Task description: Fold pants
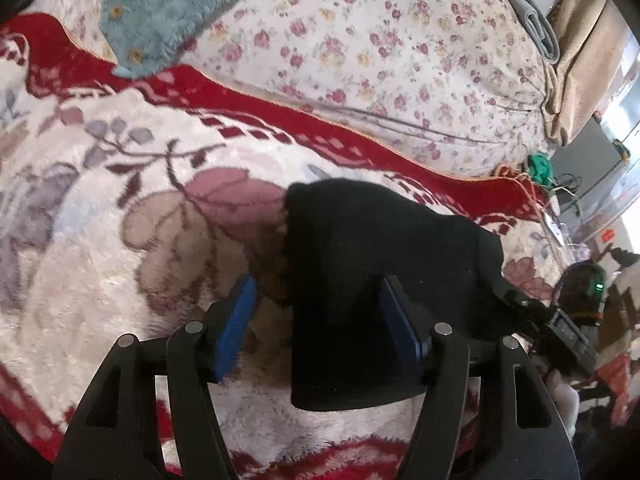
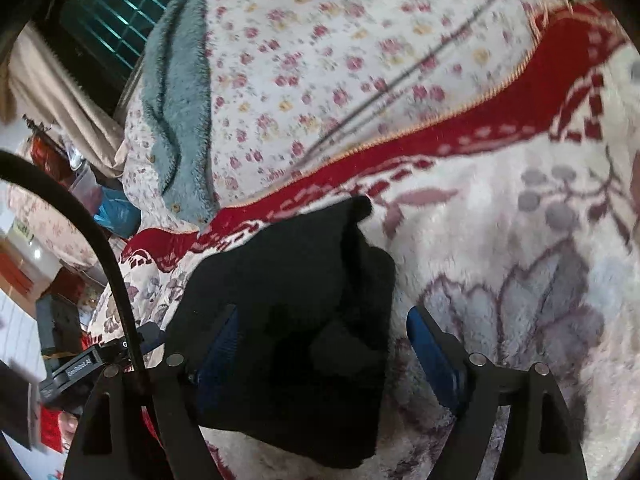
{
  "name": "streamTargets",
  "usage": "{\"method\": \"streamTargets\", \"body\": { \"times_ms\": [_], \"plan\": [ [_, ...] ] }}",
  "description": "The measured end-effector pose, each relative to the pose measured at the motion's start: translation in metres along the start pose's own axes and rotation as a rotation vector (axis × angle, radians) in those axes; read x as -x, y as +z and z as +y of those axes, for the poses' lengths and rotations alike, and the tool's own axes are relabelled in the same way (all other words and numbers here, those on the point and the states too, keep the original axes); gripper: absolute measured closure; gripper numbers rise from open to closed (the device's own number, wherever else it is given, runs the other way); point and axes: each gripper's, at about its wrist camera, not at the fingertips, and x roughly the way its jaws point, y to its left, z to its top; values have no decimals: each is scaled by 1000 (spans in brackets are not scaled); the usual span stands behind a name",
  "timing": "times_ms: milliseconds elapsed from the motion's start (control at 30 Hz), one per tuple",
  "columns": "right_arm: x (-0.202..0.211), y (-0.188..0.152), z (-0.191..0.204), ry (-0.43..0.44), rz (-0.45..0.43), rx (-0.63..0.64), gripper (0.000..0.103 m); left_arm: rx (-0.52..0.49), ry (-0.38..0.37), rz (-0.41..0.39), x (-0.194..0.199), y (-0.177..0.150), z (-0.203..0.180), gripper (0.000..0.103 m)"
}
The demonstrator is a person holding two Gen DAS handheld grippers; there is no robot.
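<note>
We find the pants [image 1: 360, 280] lying as one black bundle on the plush blanket [image 1: 100, 240], near the red border band, with the floral quilt [image 1: 400, 60] beyond it on the far side.

Fingers: the left gripper [image 1: 320, 320] stands open, its left pad [image 1: 236, 320] clear of the cloth and its right pad against or behind the fabric edge; we cannot tell whether it touches. The right gripper [image 2: 324, 352] is likewise open, the bundle [image 2: 296, 312] lying across its left pad, the right pad [image 2: 436, 356] well clear. Neither presses on the cloth.

Risks, in our judgement:
- With both sets of fingers open, the bundle rests loose; the top layer may slide or spring apart, as thick fabric resists a crease.
- Fabric draped over an inner pad may snag and drag the fold open when that gripper pulls away.
- The deep pile may catch fingertips on a low approach.

Count: one blanket, one quilt, one teal fleece [image 1: 168, 12], one pair of pants, two grippers, four blue pads.
</note>
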Motion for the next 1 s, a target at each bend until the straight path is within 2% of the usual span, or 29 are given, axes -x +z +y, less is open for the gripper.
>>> {"method": "streamTargets", "body": {
  "times_ms": [67, 133, 300, 333, 367, 400, 500, 533, 633, 767, 1000],
  "plan": [
    [-8, -1, -7, 58, 32, -32, 21, -1, -54, 34, -8, -1, 1, 39],
    [-12, -2, -12, 102, 34, -52, 19, -7, -69, 53, -17, -2, 1, 37],
    [-20, 1, -8, 150, 71, -3, 18, 31, -136, 78, -38, 0, 7, 21],
    [-23, 2, -5, 146, 76, 19, 21, 38, -153, 63, -40, 0, 9, 21],
    [-26, 2, -3, 128, 74, 46, 31, 38, -157, 48, -41, 0, 8, 21],
    [-28, 1, -2, 122, 69, 65, 33, 12, -144, 45, -45, 0, 4, 21],
    [-24, -1, -6, 142, 48, 53, 45, -78, -118, 45, -47, 0, -9, 39],
    [-21, -1, -6, 148, 41, 52, 51, -74, -122, 41, -46, 1, -9, 48],
    [-13, -3, 0, 149, 26, 61, 57, -79, -133, 29, -37, 2, -10, 63],
    [-2, 2, 21, 160, -5, 83, 60, -81, -134, 9, -17, 7, -9, 68],
    [-19, 10, 79, 247, 4, 127, 61, -73, -45, -73, 43, 29, 20, 68]
  ]
}}
